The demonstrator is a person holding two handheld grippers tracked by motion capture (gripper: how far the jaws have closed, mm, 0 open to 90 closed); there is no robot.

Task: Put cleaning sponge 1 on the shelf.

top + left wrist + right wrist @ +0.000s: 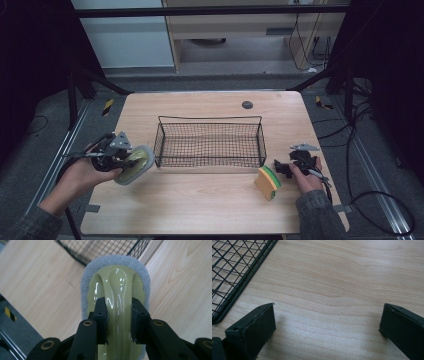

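Jaws of your left gripper (119,315) pinch the scrubber (116,277) by its handle for carrying toward the basket (210,120) at three o'clock; your right gripper's (327,330) jaws stand spread, idle.

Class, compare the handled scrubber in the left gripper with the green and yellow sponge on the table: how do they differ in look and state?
The scrubber is oval, a grey pad under a glossy pale-green handle; the sponge is a block with green, yellow and tan layers. The scrubber is clamped by its handle in the left gripper and held off the table; the sponge stands on its edge on the table, free, beside the open right gripper. Both are cleaning pads near the wire basket.
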